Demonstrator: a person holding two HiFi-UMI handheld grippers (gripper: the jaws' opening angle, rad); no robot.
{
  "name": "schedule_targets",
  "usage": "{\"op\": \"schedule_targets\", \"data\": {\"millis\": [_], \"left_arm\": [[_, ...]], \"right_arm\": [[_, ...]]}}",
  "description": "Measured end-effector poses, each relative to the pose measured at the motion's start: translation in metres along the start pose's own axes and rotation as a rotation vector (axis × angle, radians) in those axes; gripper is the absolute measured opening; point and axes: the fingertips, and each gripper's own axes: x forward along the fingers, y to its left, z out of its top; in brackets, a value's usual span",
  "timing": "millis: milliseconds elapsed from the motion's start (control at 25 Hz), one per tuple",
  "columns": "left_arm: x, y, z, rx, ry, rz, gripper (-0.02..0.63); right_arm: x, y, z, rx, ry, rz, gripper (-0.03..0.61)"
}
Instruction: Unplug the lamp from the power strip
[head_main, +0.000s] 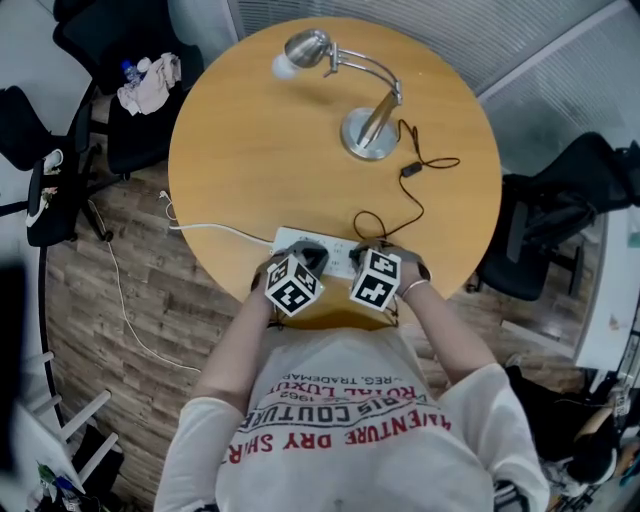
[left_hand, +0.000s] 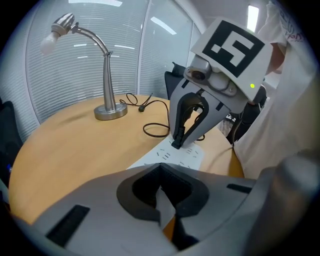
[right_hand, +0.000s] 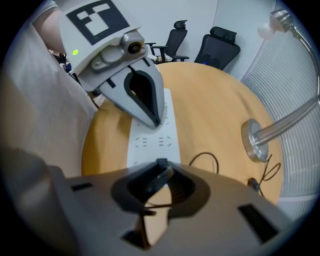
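A silver gooseneck lamp (head_main: 370, 120) stands at the far side of the round wooden table (head_main: 250, 150). Its black cord (head_main: 415, 190) loops back to the white power strip (head_main: 298, 240) at the near edge. My right gripper (head_main: 364, 256) points steeply down and is shut on the lamp's black plug (left_hand: 176, 142), which sits in the strip (left_hand: 187, 159). The same plug (right_hand: 161, 168) shows between that gripper's own jaws (right_hand: 156, 192). My left gripper (head_main: 312, 260) rests its shut tip (right_hand: 154, 120) on the strip (right_hand: 150, 142), left of the plug, holding nothing.
The strip's white cable (head_main: 215, 232) runs off the table's left edge to the wooden floor. Black office chairs (head_main: 560, 215) stand right and left of the table. The strip lies close to the table's near edge, against the person's body.
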Motion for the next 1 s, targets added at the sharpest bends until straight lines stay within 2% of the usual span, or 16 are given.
{"op": "schedule_targets", "data": {"millis": [200,400,600,760,1000], "left_arm": [[0.0,0.001,0.0,0.008,-0.019,0.015,0.028],[0.003,0.002,0.005,-0.006,-0.028,0.043,0.028],[0.003,0.001,0.005,0.008,-0.028,0.034,0.028],[0.006,0.003,0.005,0.028,-0.019,0.05,0.028],[0.007,0.001,0.005,0.028,-0.012,0.048,0.028]], "right_arm": [[-0.005,-0.001,0.0,0.02,-0.03,-0.017,0.074],[-0.008,-0.004,-0.002,0.035,-0.019,-0.046,0.072],[-0.012,0.0,-0.003,0.027,-0.01,-0.053,0.071],[-0.053,-0.012,0.012,0.127,-0.112,-0.047,0.071],[-0.069,-0.023,0.004,0.178,-0.125,-0.045,0.071]]}}
